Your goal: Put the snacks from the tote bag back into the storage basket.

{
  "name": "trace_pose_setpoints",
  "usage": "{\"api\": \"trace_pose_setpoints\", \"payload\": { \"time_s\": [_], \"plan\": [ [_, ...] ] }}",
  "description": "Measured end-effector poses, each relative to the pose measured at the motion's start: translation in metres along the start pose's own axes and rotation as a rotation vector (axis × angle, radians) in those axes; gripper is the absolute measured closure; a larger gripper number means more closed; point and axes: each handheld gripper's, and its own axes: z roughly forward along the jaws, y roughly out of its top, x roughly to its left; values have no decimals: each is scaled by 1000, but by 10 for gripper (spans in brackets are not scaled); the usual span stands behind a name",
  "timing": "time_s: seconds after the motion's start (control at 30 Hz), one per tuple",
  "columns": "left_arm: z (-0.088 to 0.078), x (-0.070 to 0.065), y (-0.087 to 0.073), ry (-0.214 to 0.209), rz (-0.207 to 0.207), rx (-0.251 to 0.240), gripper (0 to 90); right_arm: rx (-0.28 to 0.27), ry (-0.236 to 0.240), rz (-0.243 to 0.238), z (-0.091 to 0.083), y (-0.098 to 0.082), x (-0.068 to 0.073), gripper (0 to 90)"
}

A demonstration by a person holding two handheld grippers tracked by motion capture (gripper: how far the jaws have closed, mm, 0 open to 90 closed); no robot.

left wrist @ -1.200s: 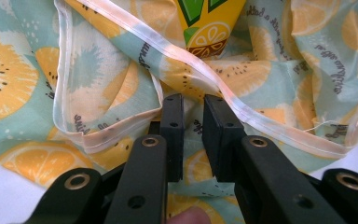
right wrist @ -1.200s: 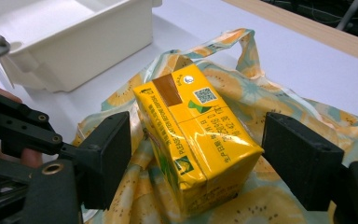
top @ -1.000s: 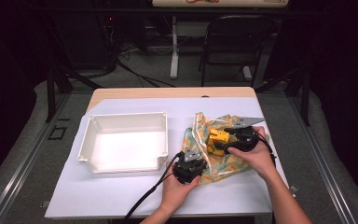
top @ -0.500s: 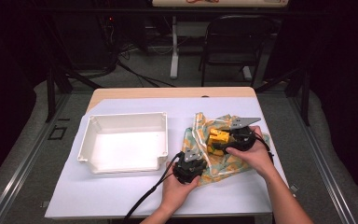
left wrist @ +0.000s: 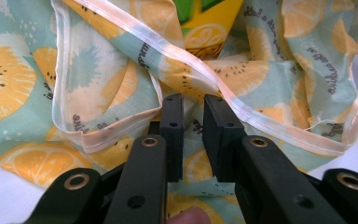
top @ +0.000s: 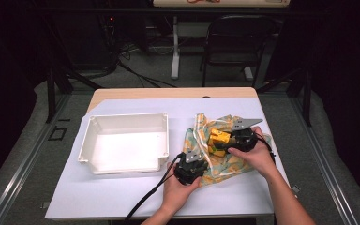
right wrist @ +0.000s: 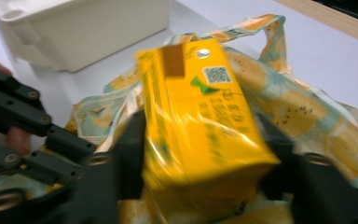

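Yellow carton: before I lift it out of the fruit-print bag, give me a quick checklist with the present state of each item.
1. Yellow carton sits between the right gripper jaws, which have just been closing: ok.
2. Pads firmly pressing the carton: cannot tell, the right gripper view is blurred.
3. Left gripper clamped on the fruit-print bag to hold it down: ok.
4. Bag mouth open around the carton: ok.
5. White bin beside the bag ready to receive: ok.

Yellow carton [right wrist: 200, 135], citrus-and-kiwi-print teal bag [left wrist: 98, 79], white tray [top: 122, 145], black grippers
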Motion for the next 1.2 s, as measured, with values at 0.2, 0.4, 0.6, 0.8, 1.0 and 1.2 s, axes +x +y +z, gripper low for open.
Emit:
{"api": "trace_pose_setpoints", "payload": {
  "time_s": [0.2, 0.4, 0.6, 0.8, 1.0, 1.2],
  "plan": [
    [0, 0, 0, -3, -3, 0, 777, 7, -13, 3, -1, 1, 4, 518],
    [0, 0, 0, 1, 0, 1, 765, 26, -49, 8, -6, 4, 10, 520],
    [0, 0, 0, 0, -4, 2, 749, 10, -65, 19, -11, 6, 19, 521],
    [-1, 1, 0, -7, -13, -8, 677, -12, -97, 71, -18, 4, 23, 521],
    [-10, 2, 1, -61, 21, -66, 444, -22, -114, 131, -25, 4, 23, 521],
    [-44, 10, 16, -60, 2, -160, 356, -29, -121, 163, -29, 5, 25, 521]
  ]
}}
